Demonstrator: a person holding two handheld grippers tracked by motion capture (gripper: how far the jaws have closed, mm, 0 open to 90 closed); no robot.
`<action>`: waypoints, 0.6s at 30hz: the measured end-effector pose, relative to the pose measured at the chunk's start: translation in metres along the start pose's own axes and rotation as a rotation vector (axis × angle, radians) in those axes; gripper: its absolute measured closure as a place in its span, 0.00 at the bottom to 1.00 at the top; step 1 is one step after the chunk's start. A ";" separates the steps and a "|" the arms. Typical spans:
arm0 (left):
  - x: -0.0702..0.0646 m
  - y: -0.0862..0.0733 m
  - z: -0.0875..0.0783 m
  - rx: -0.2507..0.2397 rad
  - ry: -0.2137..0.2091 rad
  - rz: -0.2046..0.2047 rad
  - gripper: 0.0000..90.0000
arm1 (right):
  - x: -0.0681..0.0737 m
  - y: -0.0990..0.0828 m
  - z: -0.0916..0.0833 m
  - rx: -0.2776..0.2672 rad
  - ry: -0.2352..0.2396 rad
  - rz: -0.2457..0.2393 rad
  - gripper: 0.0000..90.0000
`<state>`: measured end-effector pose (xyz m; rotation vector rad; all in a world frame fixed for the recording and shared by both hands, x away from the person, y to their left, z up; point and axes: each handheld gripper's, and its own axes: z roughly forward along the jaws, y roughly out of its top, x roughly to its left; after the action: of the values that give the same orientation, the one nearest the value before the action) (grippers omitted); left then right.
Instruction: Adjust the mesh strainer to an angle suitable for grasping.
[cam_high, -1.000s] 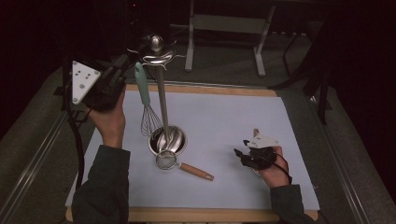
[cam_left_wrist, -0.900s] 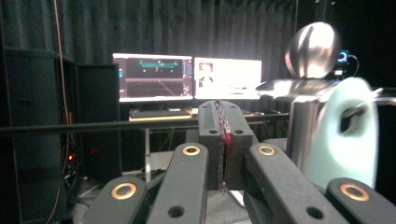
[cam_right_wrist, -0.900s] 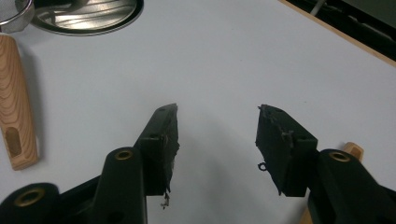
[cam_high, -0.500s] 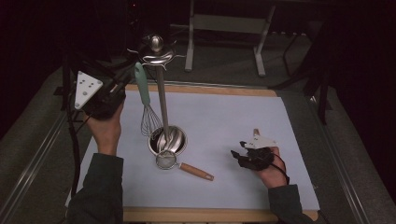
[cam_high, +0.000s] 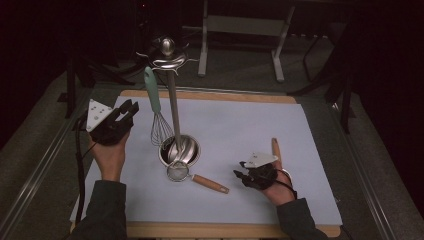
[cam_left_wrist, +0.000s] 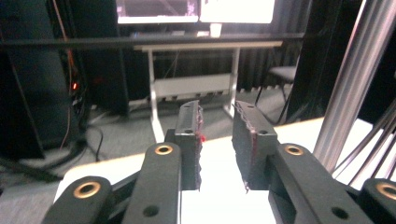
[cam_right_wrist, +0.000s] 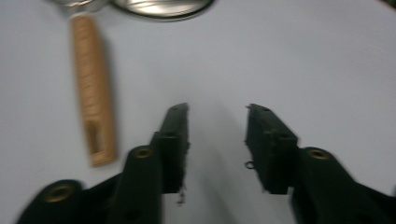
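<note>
A dark room, a metal-legged bench at the back, and in front a wooden surface (cam_high: 210, 230) covered by a pale blue mat (cam_high: 240, 130). At the mat's middle stands a steel utensil stand (cam_high: 172, 107), its pole rising from a round bowl-shaped base (cam_high: 180, 150) to a hooked crown at the top. A whisk (cam_high: 157, 112) with a mint-green handle hangs from that crown, wire head down beside the pole, just above the base's left rim. Lying on the mat, its mesh bowl touching the front of the base, is a small strainer (cam_high: 192, 175) with a wooden handle pointing right. In the right gripper view that handle (cam_right_wrist: 93, 112) lies to the left of the fingers, apart from them.

Left gripper (cam_high: 125, 112) is out to the left of the whisk, near it but not touching; its fingers (cam_left_wrist: 189, 140) have just been opening and stand apart with nothing between them, the pole showing at the right edge of its view. Right gripper (cam_high: 240, 175) sits low over the mat, just right of the strainer handle's end; its fingers (cam_right_wrist: 175, 140) have just been closing yet are apart, only bare mat between them. A wooden stick (cam_high: 275, 150) lies on the mat just behind the right hand.
</note>
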<state>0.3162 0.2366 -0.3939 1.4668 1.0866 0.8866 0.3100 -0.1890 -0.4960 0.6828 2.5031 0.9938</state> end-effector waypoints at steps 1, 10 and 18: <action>0.001 -0.006 0.000 0.020 0.001 -0.001 0.79 | 0.003 0.001 0.002 0.001 0.013 -0.010 0.72; 0.003 -0.064 0.001 0.161 0.004 -0.029 0.76 | 0.025 0.009 0.011 -0.022 0.177 -0.018 1.00; -0.003 -0.114 0.001 0.252 -0.023 -0.046 0.74 | 0.046 0.010 0.025 -0.010 0.281 -0.037 0.99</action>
<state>0.2967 0.2370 -0.5067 1.6469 1.2443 0.7179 0.2879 -0.1435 -0.5131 0.5218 2.7364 1.1575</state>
